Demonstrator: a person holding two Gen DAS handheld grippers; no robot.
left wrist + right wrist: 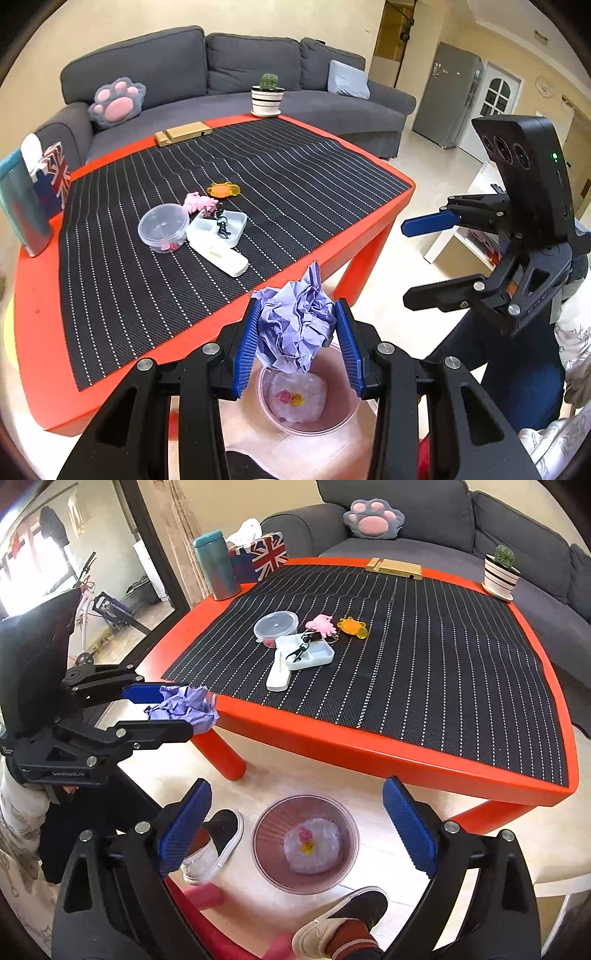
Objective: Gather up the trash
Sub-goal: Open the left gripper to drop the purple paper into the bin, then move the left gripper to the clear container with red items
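My left gripper (298, 314) is shut on a crumpled purple paper ball (295, 328), held off the table's near edge. Right below it on the floor stands a pinkish transparent bin (345, 413) with a clear plastic wrapper (299, 398) at its bottom. In the right wrist view the same paper ball (192, 705) shows in the left gripper (177, 712) at the left. My right gripper (297, 786) stands open over the bin (267, 867) with nothing between its fingers; it also appears at the right of the left wrist view as the right gripper (406, 260).
The red table (369, 746) carries a black striped mat, a clear round container (276, 626), a white tray (317, 655) with keys, a white case (279, 675), pink and orange toys, a cactus pot (500, 574), a teal tumbler and a tissue box. A person's slippered feet (214, 849) flank the bin.
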